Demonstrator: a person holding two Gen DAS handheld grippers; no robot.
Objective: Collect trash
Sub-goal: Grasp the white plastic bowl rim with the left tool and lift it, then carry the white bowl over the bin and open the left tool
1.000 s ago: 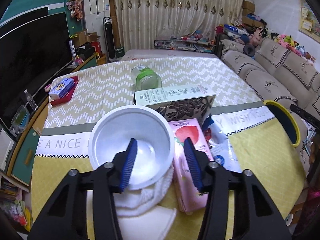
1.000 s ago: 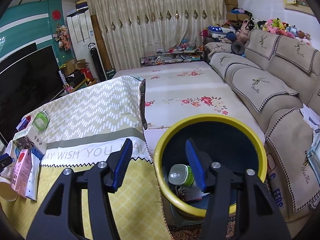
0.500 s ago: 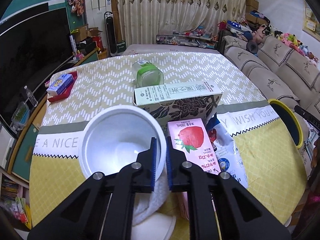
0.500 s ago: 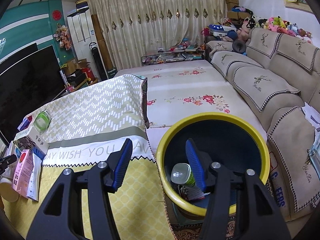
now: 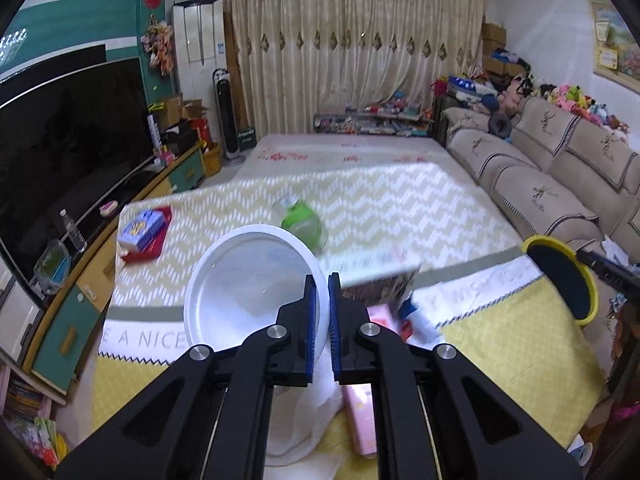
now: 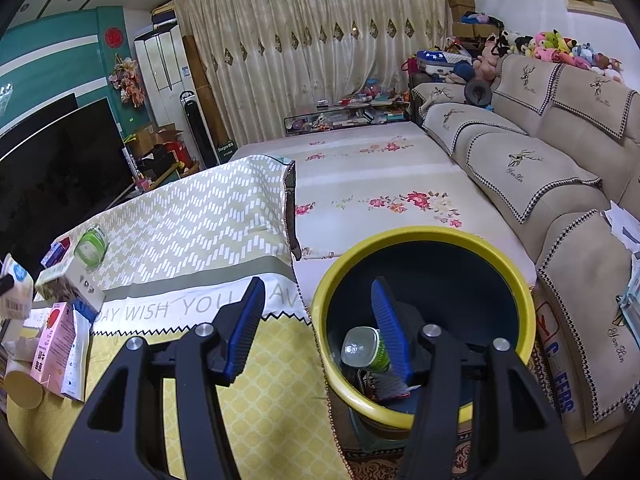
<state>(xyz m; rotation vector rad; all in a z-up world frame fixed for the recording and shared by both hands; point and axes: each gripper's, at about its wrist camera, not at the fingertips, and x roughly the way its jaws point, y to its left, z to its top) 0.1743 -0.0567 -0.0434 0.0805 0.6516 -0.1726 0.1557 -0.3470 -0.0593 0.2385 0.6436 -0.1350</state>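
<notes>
My left gripper (image 5: pixel 323 320) has its jaws clamped on the near rim of the white bowl (image 5: pixel 256 292), holding it above the yellow tablecloth (image 5: pixel 520 344) (the view is blurred). My right gripper (image 6: pixel 316 324) hangs with jaws apart and empty over the yellow-rimmed bin (image 6: pixel 516 292), where a green-labelled bottle (image 6: pixel 366 350) lies inside.

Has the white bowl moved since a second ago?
Yes. The white bowl, its rim pinched by the left hand-held gripper, has lifted off the white cloth and now overlaps the green jar behind.
</notes>
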